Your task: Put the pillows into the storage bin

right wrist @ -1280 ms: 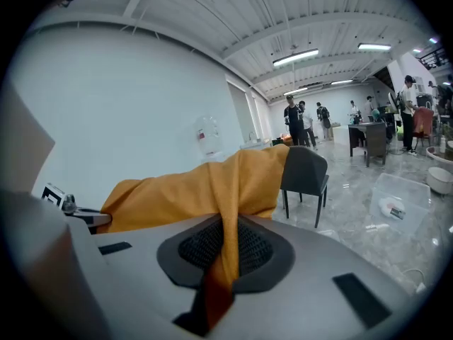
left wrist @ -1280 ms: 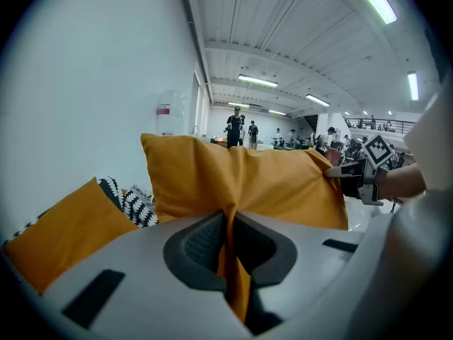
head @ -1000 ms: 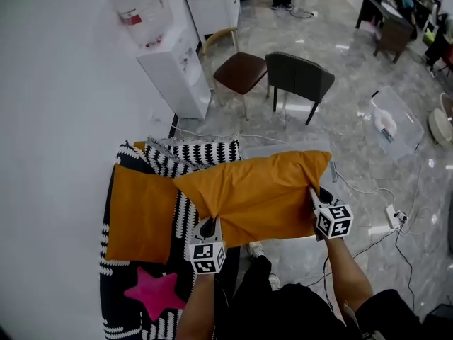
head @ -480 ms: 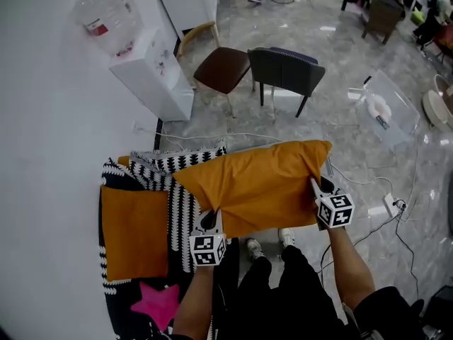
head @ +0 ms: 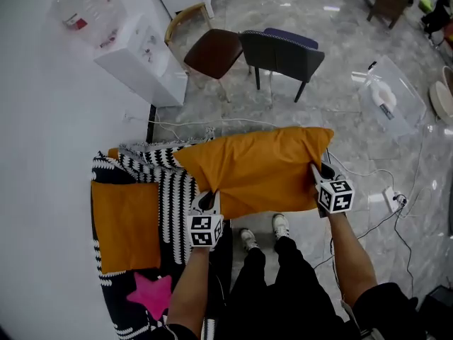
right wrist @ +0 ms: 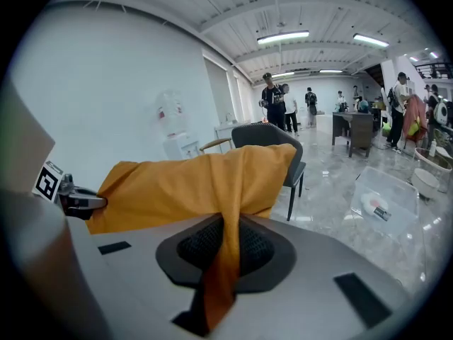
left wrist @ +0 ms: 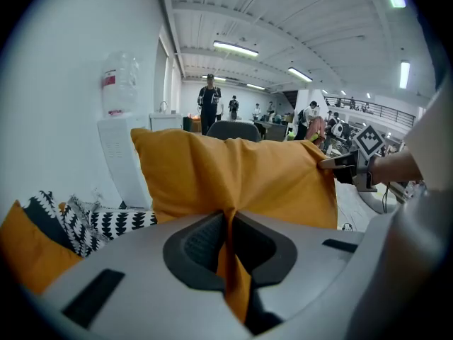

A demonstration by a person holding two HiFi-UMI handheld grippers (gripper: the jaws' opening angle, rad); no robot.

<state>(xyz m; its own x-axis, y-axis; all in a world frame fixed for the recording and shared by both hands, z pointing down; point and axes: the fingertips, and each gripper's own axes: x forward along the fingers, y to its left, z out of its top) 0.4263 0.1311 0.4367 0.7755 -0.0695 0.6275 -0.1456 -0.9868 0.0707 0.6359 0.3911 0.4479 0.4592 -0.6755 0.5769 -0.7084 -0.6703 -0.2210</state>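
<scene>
The left gripper (head: 210,201) and right gripper (head: 318,172) hold the orange pillow (head: 258,167) up, jaws clamped on its corners.

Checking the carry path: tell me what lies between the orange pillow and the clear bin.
Only bare marble floor separates orange pillow from clear bin, per the head view.
</scene>
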